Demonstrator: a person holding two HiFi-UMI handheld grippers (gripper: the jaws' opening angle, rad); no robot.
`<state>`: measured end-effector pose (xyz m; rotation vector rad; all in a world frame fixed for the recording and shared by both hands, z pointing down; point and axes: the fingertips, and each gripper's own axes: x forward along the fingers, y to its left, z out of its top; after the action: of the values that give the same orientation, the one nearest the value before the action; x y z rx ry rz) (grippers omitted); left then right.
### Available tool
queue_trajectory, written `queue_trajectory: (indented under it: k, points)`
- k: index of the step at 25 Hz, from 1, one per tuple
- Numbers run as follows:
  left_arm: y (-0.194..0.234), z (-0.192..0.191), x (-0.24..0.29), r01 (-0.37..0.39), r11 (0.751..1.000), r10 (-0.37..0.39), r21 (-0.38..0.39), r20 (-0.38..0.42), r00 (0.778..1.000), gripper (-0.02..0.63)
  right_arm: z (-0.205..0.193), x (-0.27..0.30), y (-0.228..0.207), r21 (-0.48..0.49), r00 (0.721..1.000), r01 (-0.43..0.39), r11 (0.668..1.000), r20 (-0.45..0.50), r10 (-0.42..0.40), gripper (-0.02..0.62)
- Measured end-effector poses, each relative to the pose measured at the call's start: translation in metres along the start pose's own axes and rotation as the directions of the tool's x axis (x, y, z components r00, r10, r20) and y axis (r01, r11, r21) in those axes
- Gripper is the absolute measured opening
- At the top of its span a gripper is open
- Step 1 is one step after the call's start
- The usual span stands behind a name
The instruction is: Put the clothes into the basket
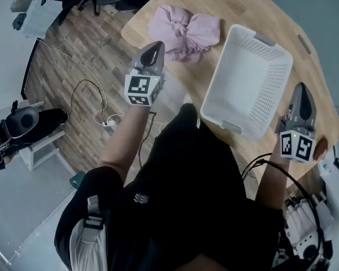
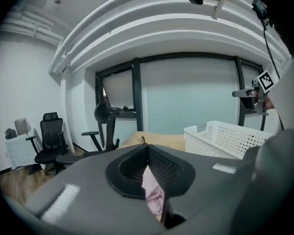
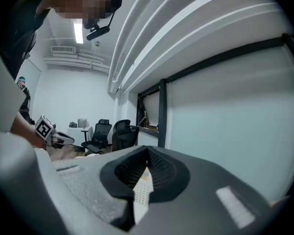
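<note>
- Head view: a crumpled pink garment [image 1: 183,31] lies on the wooden table [image 1: 226,4], just left of the empty white basket [image 1: 246,78]. The left gripper [image 1: 154,51] points at the garment's near edge; the right gripper [image 1: 301,95] is beside the basket's right wall.
- Left gripper view: jaws pressed together, empty, pink cloth beyond them. The garment looks soft, light and floppy, probably best pinched at a raised fold.
- Right gripper view: jaws together, empty. No readable writing, only square markers.

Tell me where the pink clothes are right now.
In the head view the pink clothes lie bunched on the wooden table, upper centre. They are just left of the white basket and ahead of the left tool.
</note>
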<state>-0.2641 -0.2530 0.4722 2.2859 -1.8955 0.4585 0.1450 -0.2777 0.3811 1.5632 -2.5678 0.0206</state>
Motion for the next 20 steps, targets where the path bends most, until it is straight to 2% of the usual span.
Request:
queue_trajectory:
  k: [3,5,6,10,11,17,20]
  points:
    - [0.008,-0.025,0.019,0.034,0.999,-0.035,-0.017,-0.033,0.999,0.038,-0.005,0.002,0.007,-0.059,0.999,0.027,0.998,-0.029,-0.029,0.002]
    - [0.011,-0.041,0.03,0.07,0.997,-0.072,-0.036,-0.06,0.996,0.075,-0.007,0.006,0.011,-0.048,0.999,0.033,0.998,-0.042,-0.035,0.002]
    - [0.012,-0.047,0.036,0.09,0.995,-0.093,-0.039,-0.064,0.994,0.111,-0.008,0.009,0.014,-0.041,0.998,0.035,0.999,-0.044,-0.037,0.002]
    - [0.014,-0.069,0.06,0.148,0.989,-0.15,-0.032,-0.076,0.986,0.356,-0.014,0.022,0.021,-0.048,0.997,0.045,0.998,-0.056,-0.047,0.002]
    - [0.014,-0.075,0.064,0.155,0.987,-0.157,-0.029,-0.079,0.984,0.382,-0.015,0.025,0.023,-0.046,0.997,0.047,0.998,-0.061,-0.049,0.002]
    - [0.021,-0.114,0.086,0.162,0.986,-0.165,-0.036,-0.13,0.978,0.428,-0.028,0.037,0.026,-0.056,0.993,0.058,0.997,-0.095,-0.063,0.002]
    - [0.02,-0.128,0.098,0.189,0.981,-0.193,-0.041,-0.141,0.971,0.433,-0.035,0.039,0.024,-0.068,0.991,0.063,0.996,-0.114,-0.07,0.002]
